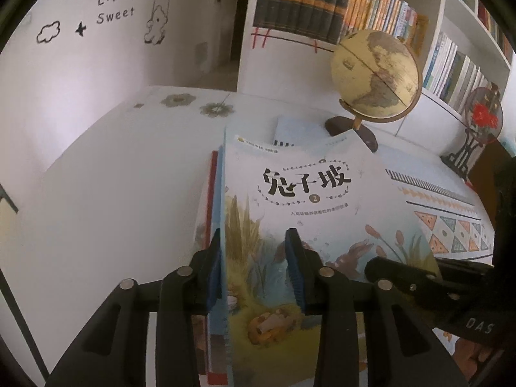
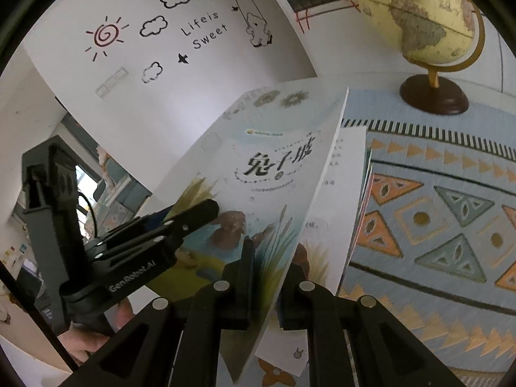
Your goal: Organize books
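**Both Grippers Held One Book**

Up off the table, a rabbit book point(image 1: 306, 200) was held between two grippers. The left gripper point(image 1: 254, 267) had its fingers narrow, on each side of the book's spine edge. More books point(image 1: 209, 213) sat behind it, but only thin edges of them showed, so how many was hard to tell. The blue pads point(image 1: 295, 267) looked close to the cover, and the left one was pressed on the edge.

The right gripper point(image 2: 267, 277) had its fingers almost together, pinching the front cover near its bottom corner. The cover was bent up, and a white page point(image 2: 342, 174) showed behind it. The cover hid most of the fingers there.

A globe point(image 1: 375, 74) stood on the patterned cloth point(image 2: 435, 213), just past the book. The globe's top was cut off in the right view. Shelves of books point(image 1: 322, 3) filled the wall behind. Their titles were too blurry to read. A hand point(image 2: 87, 342) showed at the bottom left, mostly hidden.
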A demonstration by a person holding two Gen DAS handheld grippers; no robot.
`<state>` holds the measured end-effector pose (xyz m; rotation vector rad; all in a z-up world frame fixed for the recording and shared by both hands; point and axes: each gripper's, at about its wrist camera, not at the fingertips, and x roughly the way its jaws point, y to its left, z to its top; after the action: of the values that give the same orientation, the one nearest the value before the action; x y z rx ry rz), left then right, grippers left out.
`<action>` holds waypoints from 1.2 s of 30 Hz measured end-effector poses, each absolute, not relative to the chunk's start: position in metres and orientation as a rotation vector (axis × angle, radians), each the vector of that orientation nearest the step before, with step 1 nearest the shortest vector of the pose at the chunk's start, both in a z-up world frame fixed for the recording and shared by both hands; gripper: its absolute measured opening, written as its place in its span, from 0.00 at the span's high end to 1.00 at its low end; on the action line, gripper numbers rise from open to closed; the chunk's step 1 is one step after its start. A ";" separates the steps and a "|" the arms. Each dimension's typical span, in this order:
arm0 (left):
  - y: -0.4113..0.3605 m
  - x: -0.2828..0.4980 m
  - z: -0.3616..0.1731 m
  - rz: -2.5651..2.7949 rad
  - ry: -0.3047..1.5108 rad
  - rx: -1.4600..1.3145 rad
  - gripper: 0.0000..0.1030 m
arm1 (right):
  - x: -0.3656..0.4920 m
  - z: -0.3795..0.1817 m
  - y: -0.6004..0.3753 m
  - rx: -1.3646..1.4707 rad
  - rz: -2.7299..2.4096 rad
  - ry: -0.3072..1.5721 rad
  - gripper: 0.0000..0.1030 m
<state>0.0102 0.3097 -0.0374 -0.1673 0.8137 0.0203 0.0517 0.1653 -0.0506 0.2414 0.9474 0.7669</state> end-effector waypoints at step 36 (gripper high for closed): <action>0.378 0.031 -0.064 0.007 0.932 -0.383 0.31 | 0.059 -0.059 0.185 0.236 0.654 1.147 0.16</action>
<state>0.0313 0.3783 -0.0636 -0.3830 0.9322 0.0075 0.0595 0.1849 -0.0591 0.2360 1.1472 0.6537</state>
